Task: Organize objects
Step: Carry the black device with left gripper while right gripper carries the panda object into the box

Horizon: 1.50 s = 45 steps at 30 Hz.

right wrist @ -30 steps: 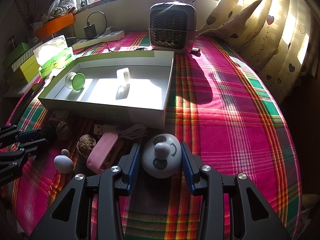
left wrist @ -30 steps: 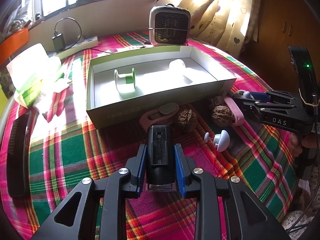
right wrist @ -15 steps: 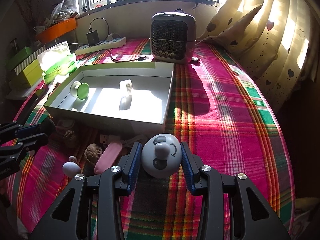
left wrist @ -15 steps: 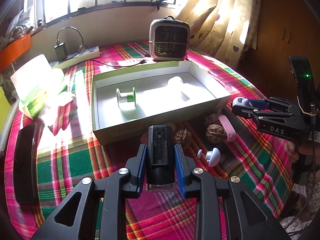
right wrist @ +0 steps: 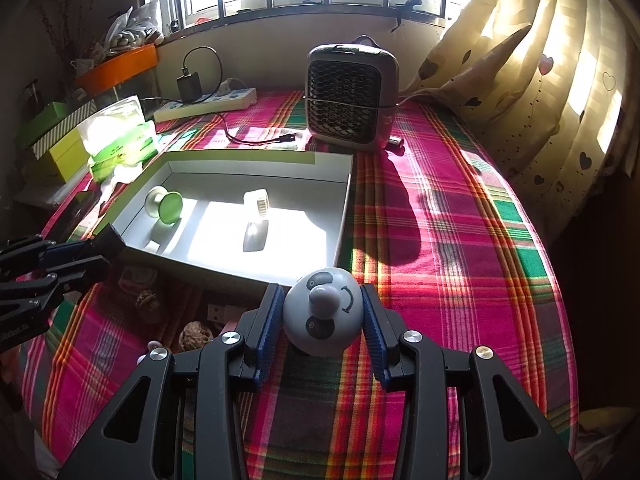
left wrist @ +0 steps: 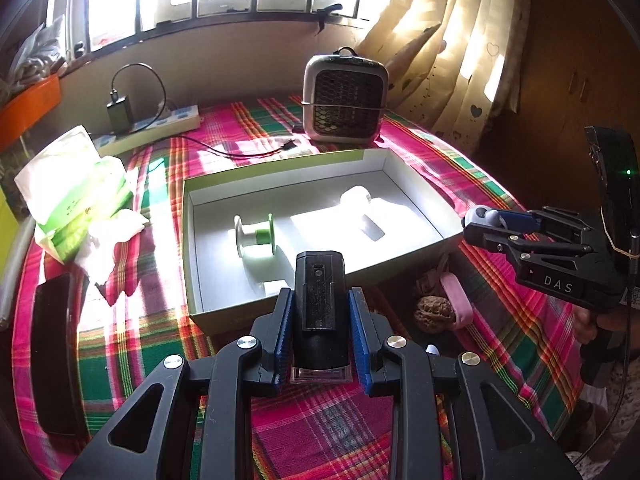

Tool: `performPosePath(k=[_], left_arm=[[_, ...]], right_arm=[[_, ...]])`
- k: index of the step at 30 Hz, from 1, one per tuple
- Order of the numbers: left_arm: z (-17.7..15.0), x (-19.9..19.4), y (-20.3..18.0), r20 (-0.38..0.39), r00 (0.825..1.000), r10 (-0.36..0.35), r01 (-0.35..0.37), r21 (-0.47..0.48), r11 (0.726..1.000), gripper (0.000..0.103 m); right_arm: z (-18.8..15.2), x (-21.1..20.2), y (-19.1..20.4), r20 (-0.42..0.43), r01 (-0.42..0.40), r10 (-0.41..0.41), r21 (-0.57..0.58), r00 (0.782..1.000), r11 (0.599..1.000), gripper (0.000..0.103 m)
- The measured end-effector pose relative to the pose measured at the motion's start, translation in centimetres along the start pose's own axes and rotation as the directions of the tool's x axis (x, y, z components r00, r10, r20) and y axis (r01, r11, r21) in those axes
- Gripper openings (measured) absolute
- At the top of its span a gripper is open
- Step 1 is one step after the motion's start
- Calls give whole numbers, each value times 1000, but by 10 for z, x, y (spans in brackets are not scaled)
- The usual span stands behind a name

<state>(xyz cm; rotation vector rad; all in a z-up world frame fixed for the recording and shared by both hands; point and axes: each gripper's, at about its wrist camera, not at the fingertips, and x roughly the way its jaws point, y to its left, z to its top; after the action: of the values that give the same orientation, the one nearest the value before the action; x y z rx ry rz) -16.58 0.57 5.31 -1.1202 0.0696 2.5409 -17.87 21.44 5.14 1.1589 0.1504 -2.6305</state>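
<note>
Box (left wrist: 316, 162), open-topped, white inside with green outer walls, sits mid-desk (right wrist: 460, 240) on a pink, green and orange plaid cloth. Inside it, a green and white spool (left wrist: 256, 236) lies toward the left and a small white roll (left wrist: 357, 197) toward the right, the two well apart.

Left tool (left wrist: 320, 332) is clamped on a black block-shaped device (left wrist: 319, 308), its blue pads pressing both sides, held above the box's near wall. Right tool (right wrist: 322, 318) is clamped on a round grey ball with a panda face (right wrist: 323, 312), held above the cloth just off the box's near right corner. In the left view, the right tool appears at the far right edge with the ball at its tips.

On the cloth in front of the box, in shadow, lie a walnut (left wrist: 434, 314), a pink oblong item (left wrist: 458, 304) just right of it, and a white USB plug (right wrist: 218, 312). A second walnut (right wrist: 146, 300) lies farther left.

Behind the box stands a small grey heater (right wrist: 352, 100) with a dark mesh grille. A white power strip (right wrist: 206, 104) with a black charger (right wrist: 190, 84) lies far left near the window. A tissue pack (left wrist: 76, 196) sits left of the box, and a black flat object (left wrist: 54, 352) lies at the near left edge.
</note>
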Motion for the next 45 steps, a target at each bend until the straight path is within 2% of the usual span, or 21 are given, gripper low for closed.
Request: performPosePath(k=[12,22,36,45], left_arm=[[32,22,-1,7,1000,-29,29,4,1000,25],[54,50,3,-13,999,-36,36,-14,999,25],[66,84,7,-54,998,-33,31,-32,999,25],[68,97,7,-79,997,-24,22,-25,999,25]], right_arm=[[37,19,5,13,-13,13,-31,1000,999,40],[62,51,6,-8,-18,17,-64,1000,998,40],[80,92,7,-55,-42,38,-73,998,996,40],[84,105,10,-70,-55,49,-87,996,995,40]])
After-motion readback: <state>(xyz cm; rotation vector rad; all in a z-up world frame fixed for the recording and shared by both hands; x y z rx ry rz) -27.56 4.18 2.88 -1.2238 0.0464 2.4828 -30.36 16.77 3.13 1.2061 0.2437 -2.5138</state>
